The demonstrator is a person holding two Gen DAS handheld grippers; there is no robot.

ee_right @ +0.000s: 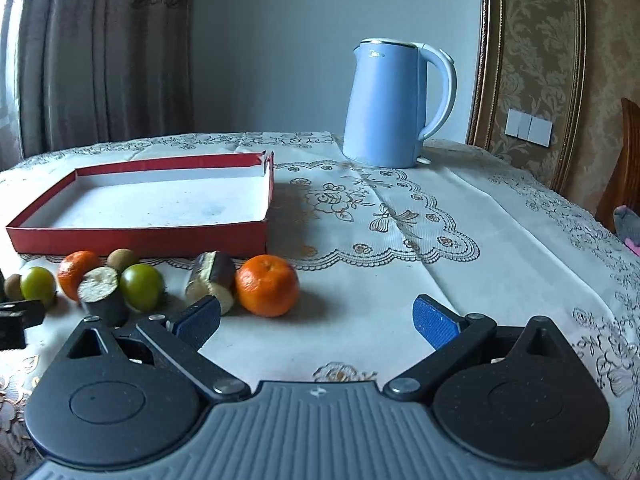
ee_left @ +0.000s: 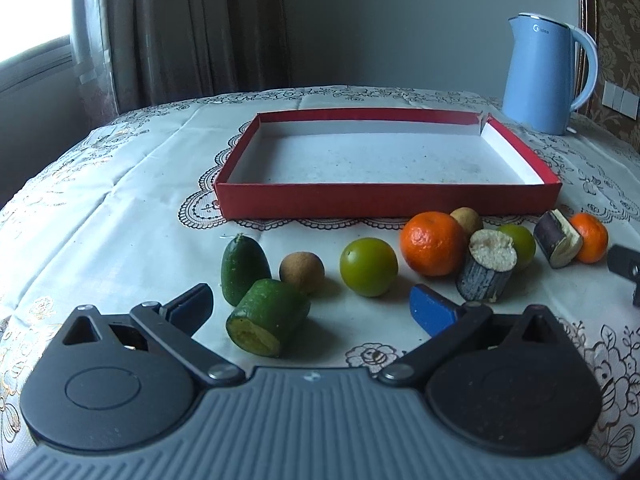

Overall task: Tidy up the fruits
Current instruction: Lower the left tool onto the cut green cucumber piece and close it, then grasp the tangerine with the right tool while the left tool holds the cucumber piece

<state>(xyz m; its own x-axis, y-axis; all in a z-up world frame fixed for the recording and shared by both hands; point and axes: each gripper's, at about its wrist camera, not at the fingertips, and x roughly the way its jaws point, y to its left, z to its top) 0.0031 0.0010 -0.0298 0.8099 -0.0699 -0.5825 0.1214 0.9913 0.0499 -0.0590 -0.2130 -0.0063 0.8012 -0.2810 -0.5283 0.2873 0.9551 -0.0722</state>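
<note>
A shallow red box (ee_left: pixel 384 199) with a white inside lies empty on the table; it also shows in the right wrist view (ee_right: pixel 136 242). In front of it lies a row of produce: two green cucumber pieces (ee_left: pixel 266 322), a brown longan (ee_left: pixel 301 273), a green fruit (ee_left: pixel 368 266), a tangerine (ee_left: pixel 434 242), two dark eggplant pieces (ee_left: pixel 486 270) and a second tangerine (ee_right: pixel 267 285). My left gripper (ee_left: pixel 312 308) is open and empty, low over the table, with a cucumber piece between its fingers. My right gripper (ee_right: pixel 318 322) is open and empty, just right of the second tangerine.
A light blue electric kettle (ee_right: pixel 390 104) stands at the back right of the table. A white lace-patterned cloth (ee_right: pixel 440 240) covers the table. A curtain (ee_left: pixel 180 28) hangs behind on the left. A wooden chair (ee_right: pixel 624 168) stands at the far right.
</note>
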